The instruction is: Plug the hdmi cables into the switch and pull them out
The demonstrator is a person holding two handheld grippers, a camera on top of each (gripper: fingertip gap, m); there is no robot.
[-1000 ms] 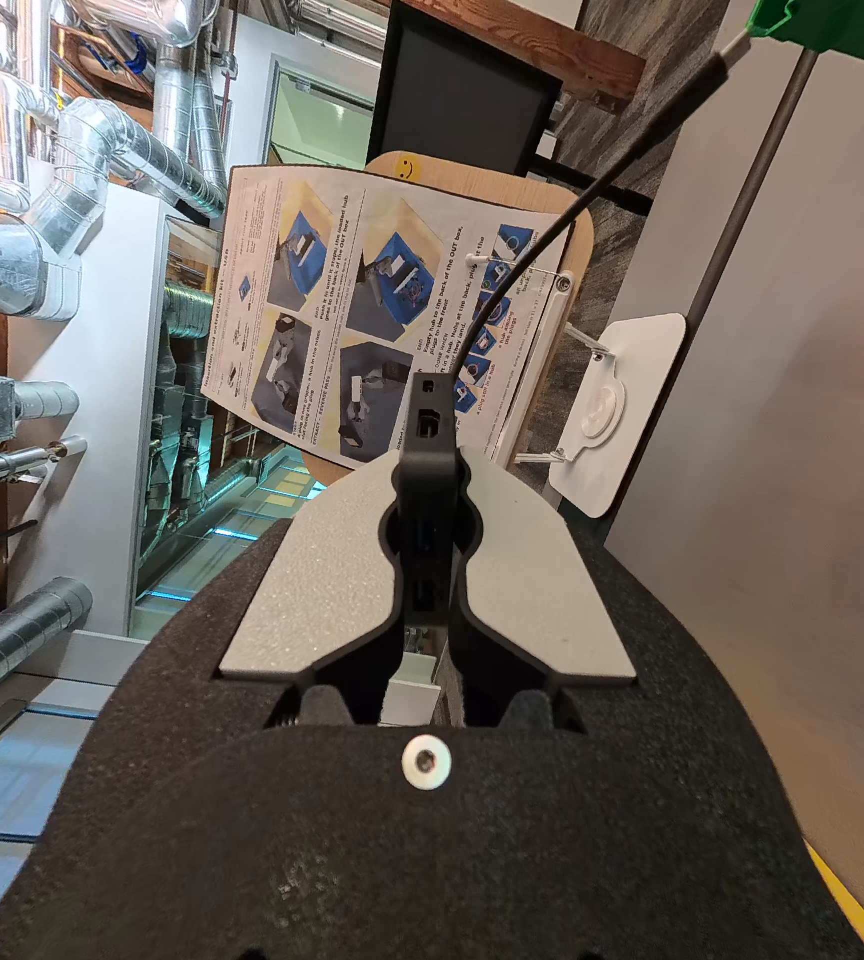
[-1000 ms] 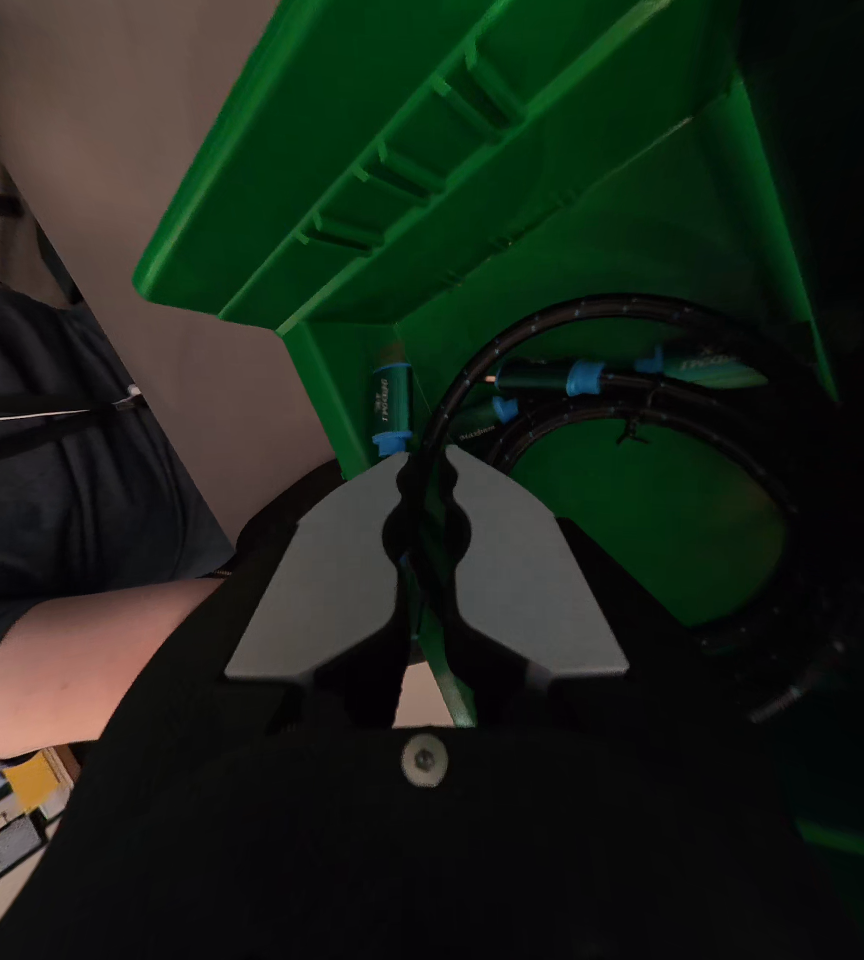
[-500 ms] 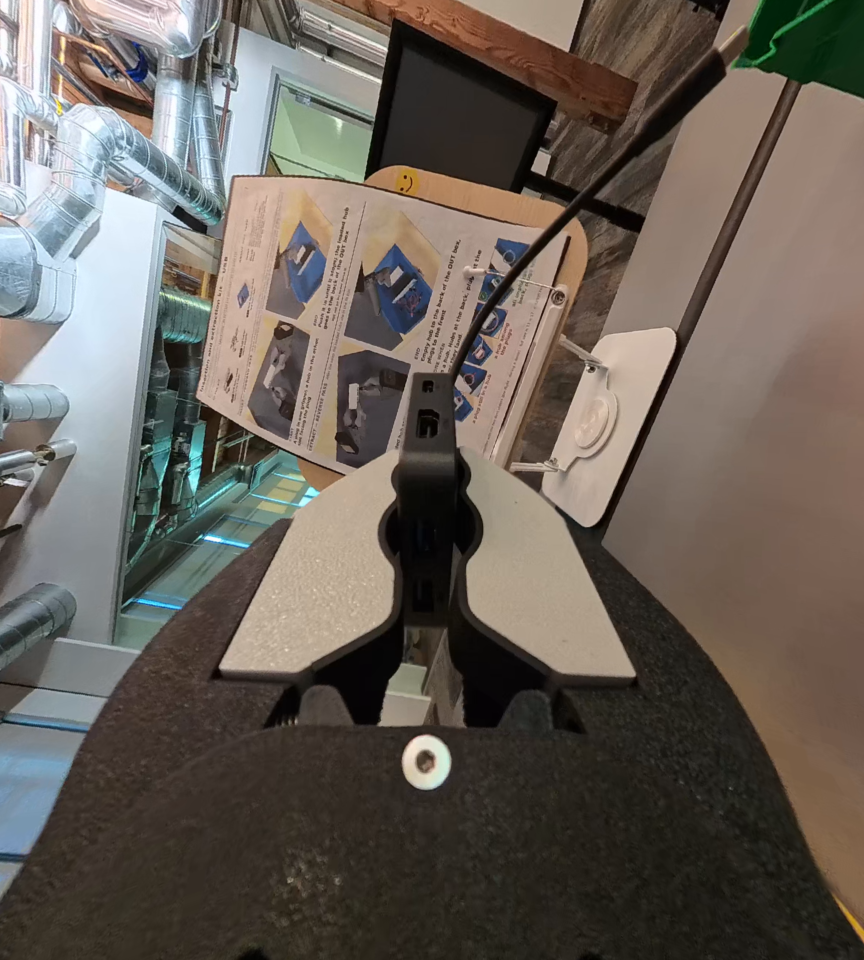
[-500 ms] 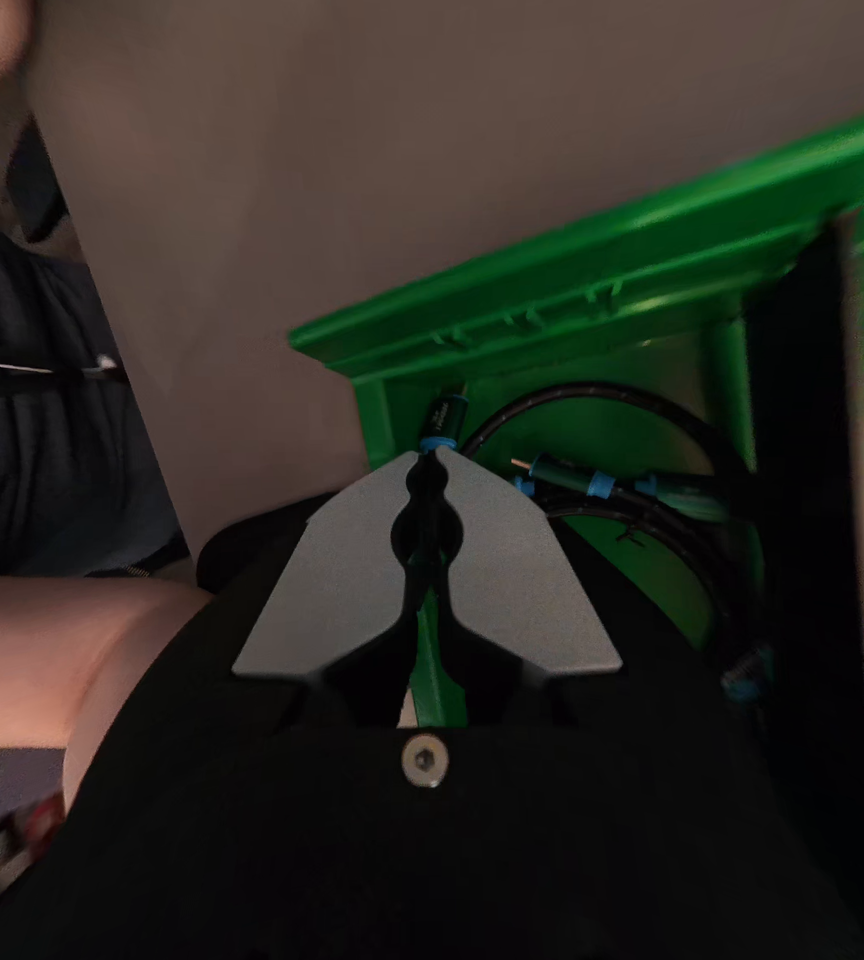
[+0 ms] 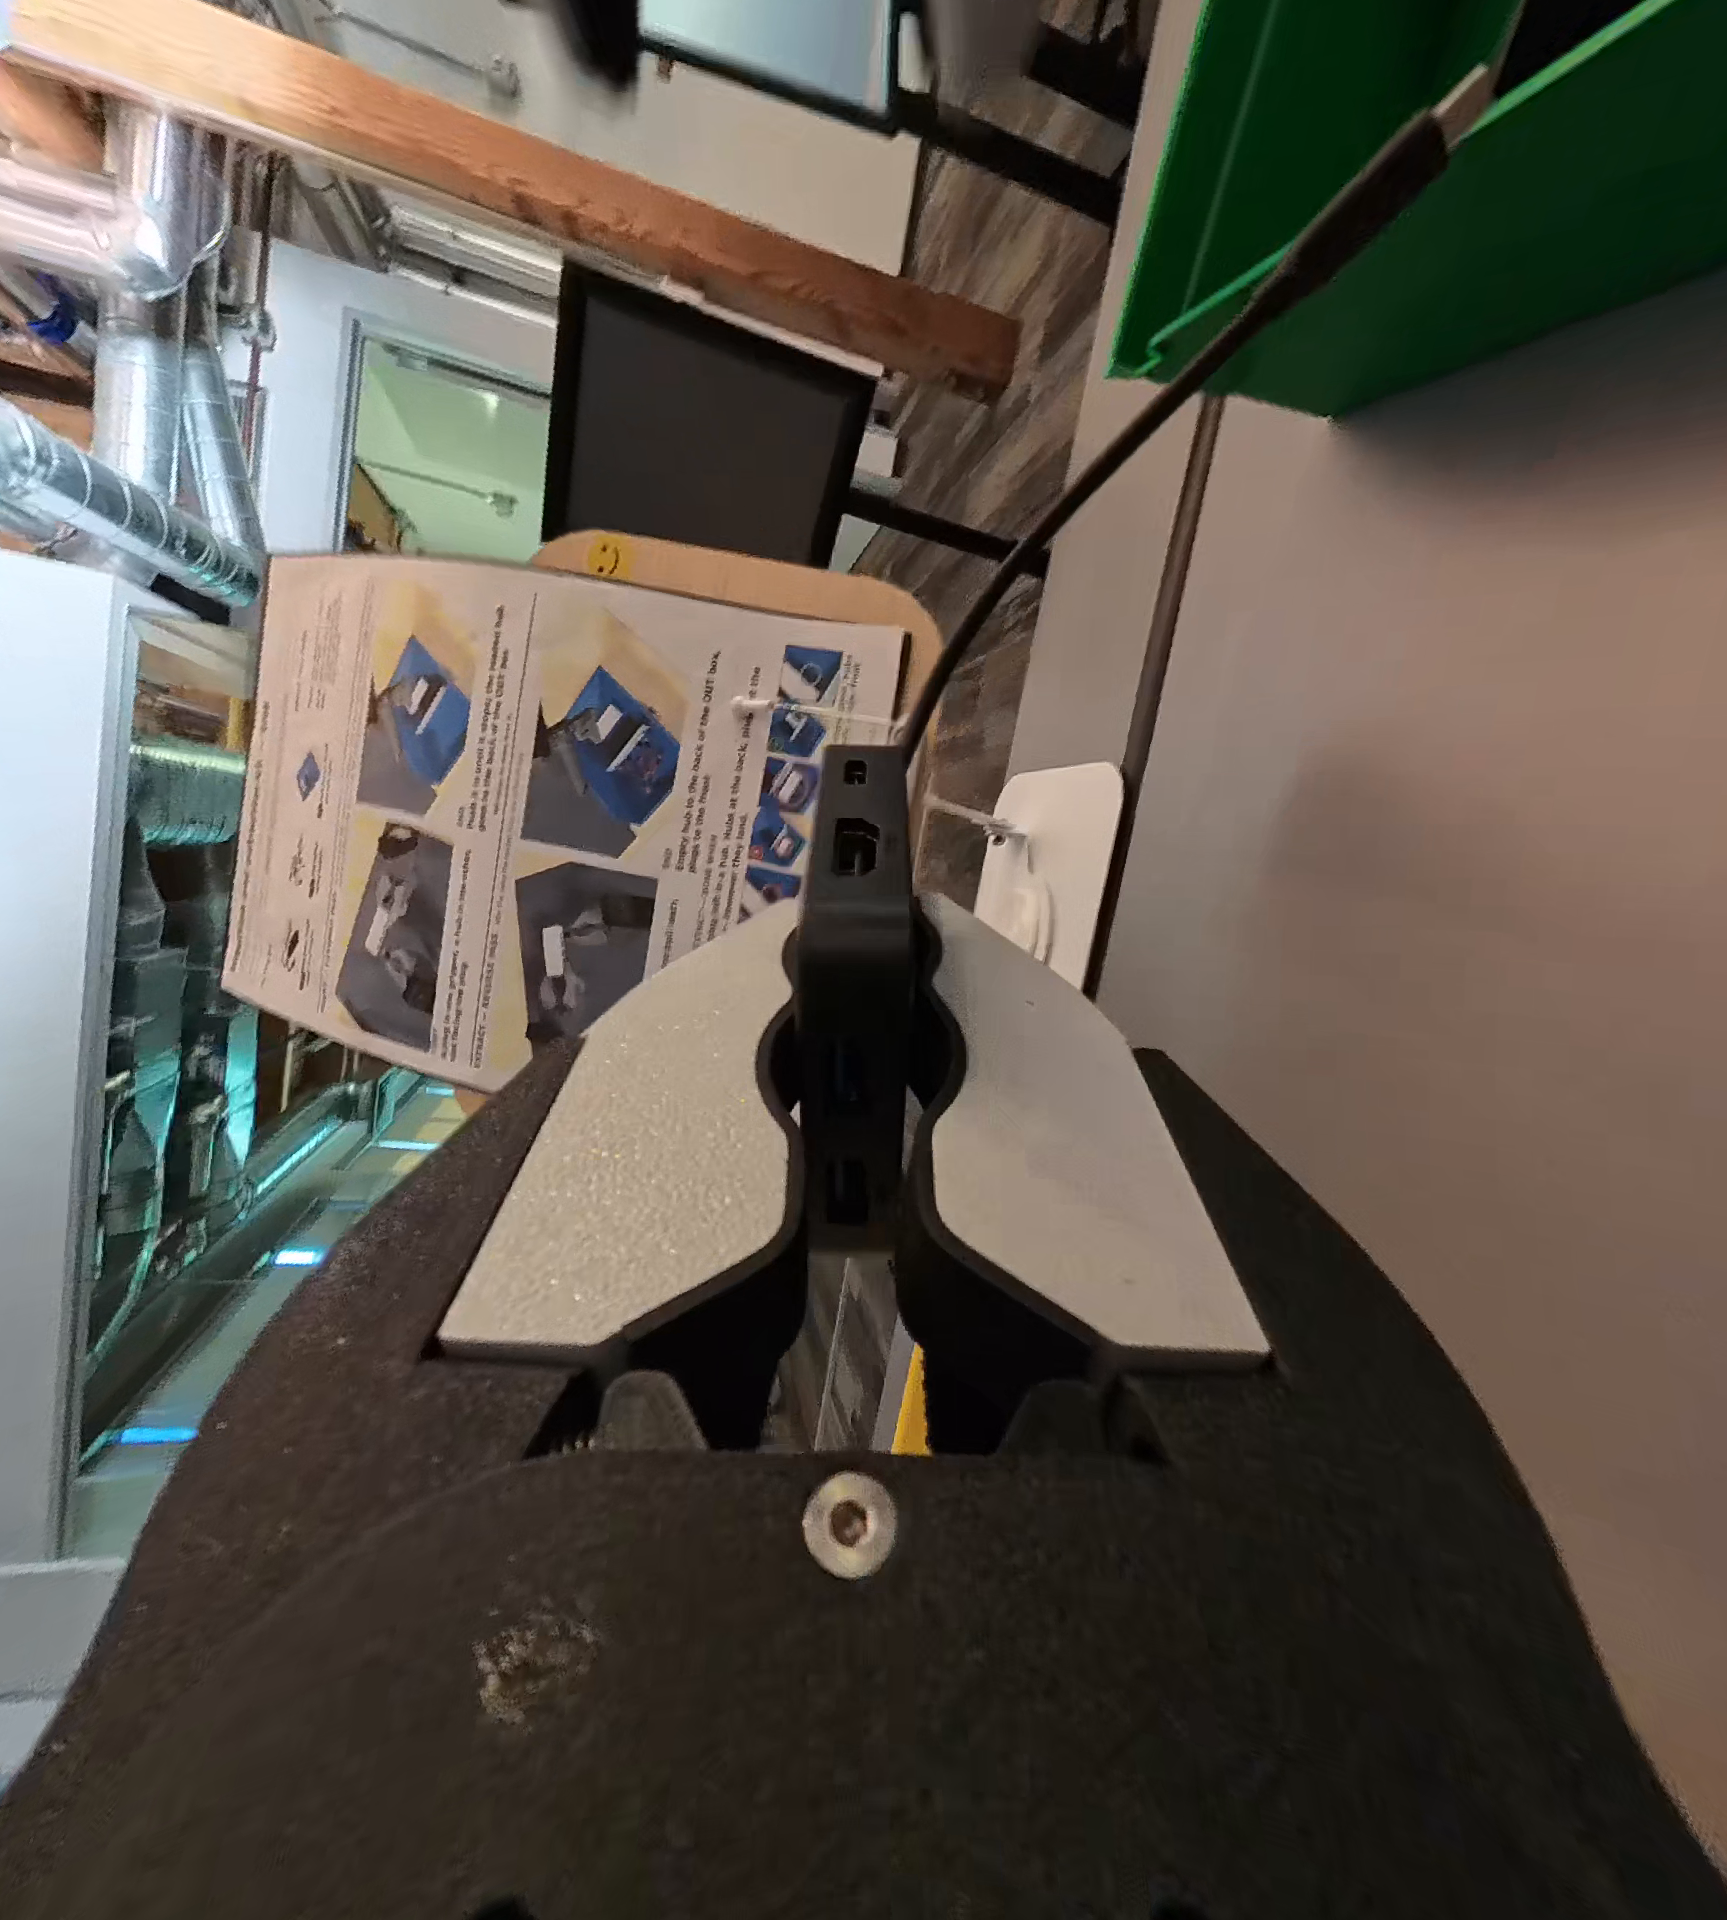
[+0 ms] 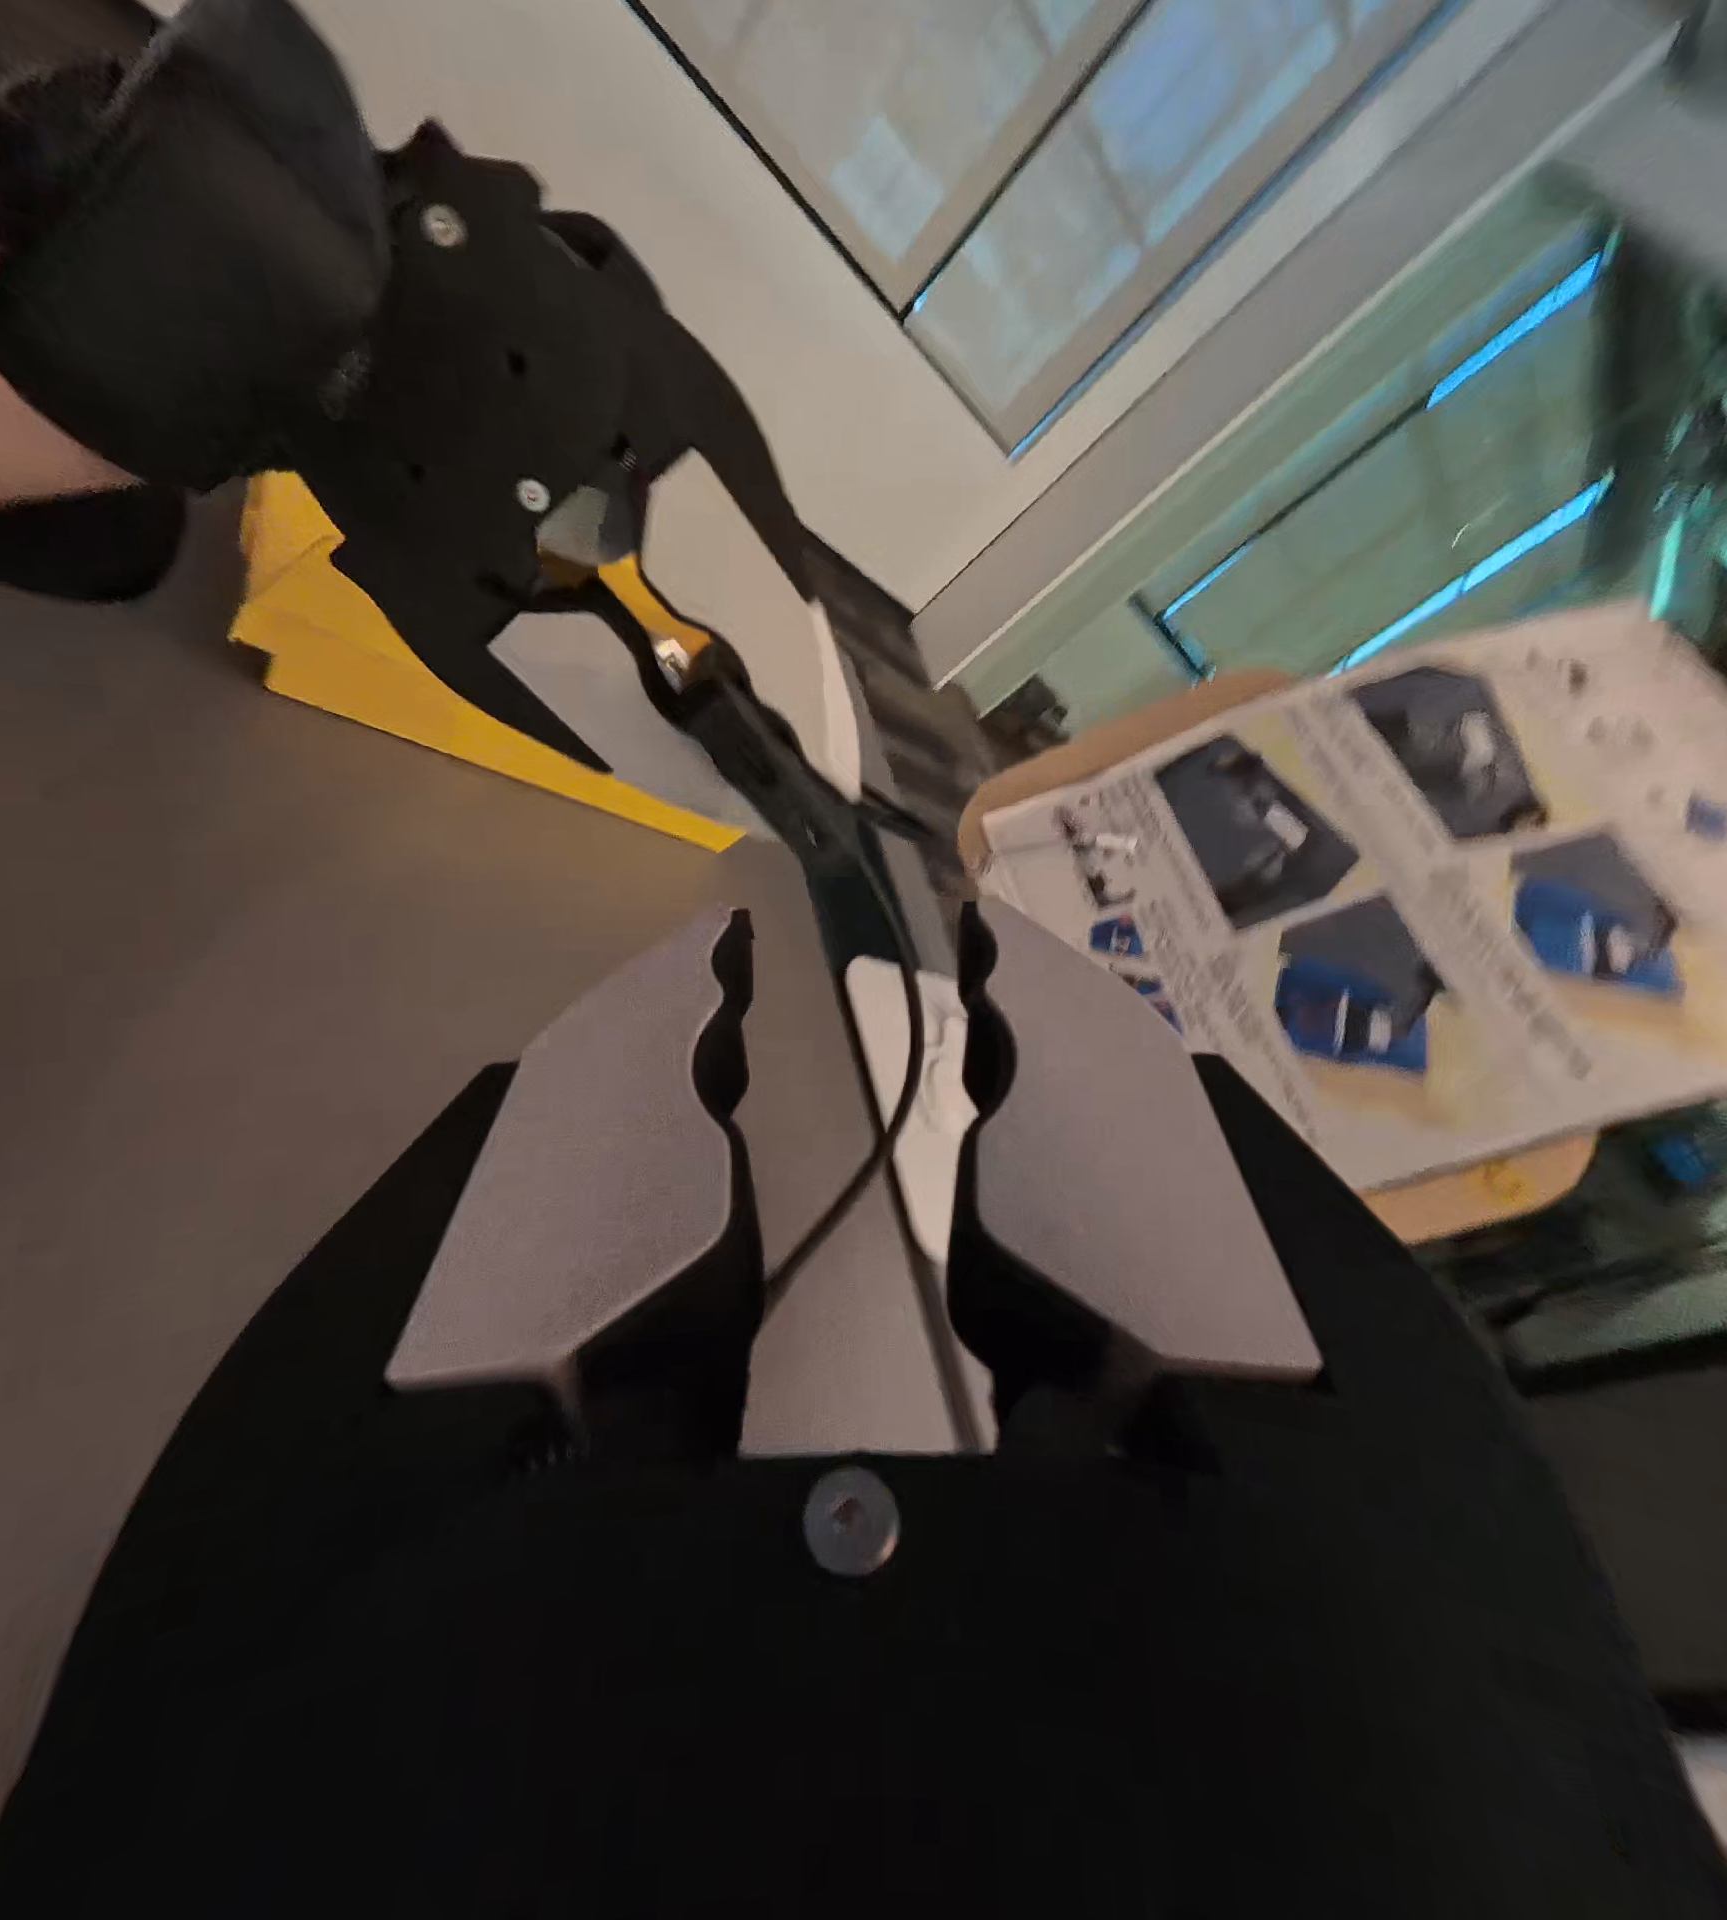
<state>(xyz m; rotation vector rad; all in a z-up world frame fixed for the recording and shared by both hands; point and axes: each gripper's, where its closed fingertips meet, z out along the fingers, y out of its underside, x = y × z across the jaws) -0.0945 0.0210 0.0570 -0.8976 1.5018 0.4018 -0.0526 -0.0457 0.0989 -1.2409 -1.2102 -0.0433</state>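
My left gripper (image 5: 857, 925) is shut on the black switch (image 5: 859, 831), held edge-on with its ports facing me. A thin black cable (image 5: 1098, 488) runs from the switch's top up to the green bin (image 5: 1565, 229). My right gripper (image 6: 854, 925) is open and empty above the grey table (image 6: 215, 935). The right wrist view shows the left gripper (image 6: 703, 675) farther off with the switch (image 6: 765, 758) in it. The thin cable (image 6: 890, 1081) passes between my right fingers without touching them. The coiled HDMI cables are out of view.
An instruction sheet on a wooden board (image 5: 568, 810) stands behind the switch and also shows in the right wrist view (image 6: 1410, 935). A white base plate (image 5: 1056, 862) lies beside it. A yellow block (image 6: 443, 675) lies on the table under the left gripper. One gripper's finger ends stand about 10 cm off the other's.
My right gripper has opened, left the green bin and swung round to face the left gripper and the switch. The left gripper has shifted a little, still shut on the switch.
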